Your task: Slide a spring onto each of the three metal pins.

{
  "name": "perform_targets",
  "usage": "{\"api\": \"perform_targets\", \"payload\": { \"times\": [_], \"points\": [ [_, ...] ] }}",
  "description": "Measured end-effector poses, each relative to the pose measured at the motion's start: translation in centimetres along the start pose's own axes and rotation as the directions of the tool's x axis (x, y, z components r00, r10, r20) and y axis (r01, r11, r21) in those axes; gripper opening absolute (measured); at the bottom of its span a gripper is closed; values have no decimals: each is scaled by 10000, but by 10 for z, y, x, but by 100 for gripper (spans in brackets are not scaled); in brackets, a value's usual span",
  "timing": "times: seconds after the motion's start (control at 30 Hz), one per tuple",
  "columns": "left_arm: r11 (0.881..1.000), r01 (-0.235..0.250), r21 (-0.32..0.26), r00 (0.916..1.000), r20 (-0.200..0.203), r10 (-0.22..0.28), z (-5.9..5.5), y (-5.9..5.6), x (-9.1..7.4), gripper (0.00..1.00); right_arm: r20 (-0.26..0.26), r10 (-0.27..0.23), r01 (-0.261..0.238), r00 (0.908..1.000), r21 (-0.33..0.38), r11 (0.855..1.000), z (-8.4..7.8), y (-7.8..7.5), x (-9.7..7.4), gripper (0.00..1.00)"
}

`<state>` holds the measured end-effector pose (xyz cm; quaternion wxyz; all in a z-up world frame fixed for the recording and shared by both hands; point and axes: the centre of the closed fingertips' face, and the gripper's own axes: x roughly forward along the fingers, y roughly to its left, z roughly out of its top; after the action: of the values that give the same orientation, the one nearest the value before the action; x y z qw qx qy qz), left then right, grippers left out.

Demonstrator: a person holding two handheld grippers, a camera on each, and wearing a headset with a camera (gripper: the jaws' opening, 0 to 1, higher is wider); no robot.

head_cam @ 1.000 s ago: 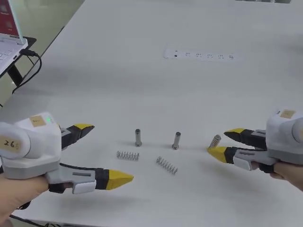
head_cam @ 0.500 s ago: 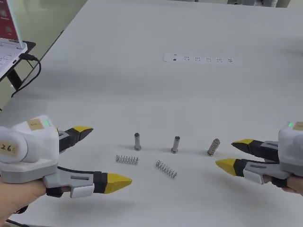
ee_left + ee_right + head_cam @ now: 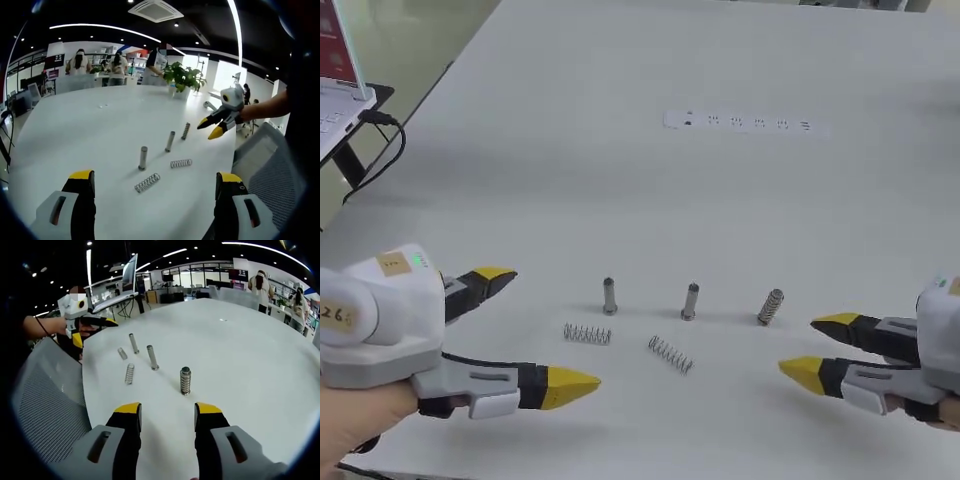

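- Left gripper (image 3: 535,327), near left: jaws spread wide, gripping nothing. Held low over the near part of the table and aimed across at the loose springs, probably readied to pick one up.
- Right gripper (image 3: 817,345), near right: jaws parted, likewise empty. Pointed at the right-hand pin from a little way back, likely kept off it to avoid a knock.
- Table (image 3: 720,200): broad, white and bare through the middle. Work laid out toward the near edge, within reach of both grippers.
- Laptop (image 3: 332,80): far left, off the table on a side stand, with a cable (image 3: 398,140) trailing down. Well apart from the work.
- Power strip (image 3: 745,122): far centre, lying flat, nowhere near the parts.
- Three pins standing upright in a left-to-right row between the grippers, spaced apart, presumably for access to each top.
  - Left pin (image 3: 609,296) and middle pin (image 3: 691,300): both bare.
  - Right pin (image 3: 185,370): already wearing a fitted spring (image 3: 186,383) around its shaft.
- Two loose springs lying flat, just nearer than the bare pins.
  - Left spring (image 3: 587,334): beside the left pin.
  - Right spring (image 3: 670,354): angled, beside the middle pin.
- By the look of it, one pin of three done, two to go.
- Next move as judged: a light pinch across a spring's coils, then its bore lined up over a pin top. Risks: spring rolling away, pin toppling.
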<state>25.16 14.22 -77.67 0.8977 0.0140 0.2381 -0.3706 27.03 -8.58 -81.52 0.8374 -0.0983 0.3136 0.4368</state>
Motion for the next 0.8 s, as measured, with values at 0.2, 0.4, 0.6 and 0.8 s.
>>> {"api": "perform_targets", "payload": {
  "times": [0.2,0.4,0.6,0.8],
  "points": [
    [10000,28,-22,10000,-57,-28,-3,-2,0,98,-158,321,-323,9994,-132,9994,-2,15,5,41],
    [10000,33,-64,9999,-95,-33,-6,-3,-1,98,-110,672,-676,9977,-413,9969,8,29,14,40],
    [9999,4,-114,10000,-79,-5,-8,-3,-2,98,-63,1008,-1010,9949,-775,9919,21,43,25,40],
    [9999,9,-125,10000,-38,-10,-6,-3,-2,98,111,1289,-1271,9916,-1032,9865,37,55,36,40]
  ]
}}
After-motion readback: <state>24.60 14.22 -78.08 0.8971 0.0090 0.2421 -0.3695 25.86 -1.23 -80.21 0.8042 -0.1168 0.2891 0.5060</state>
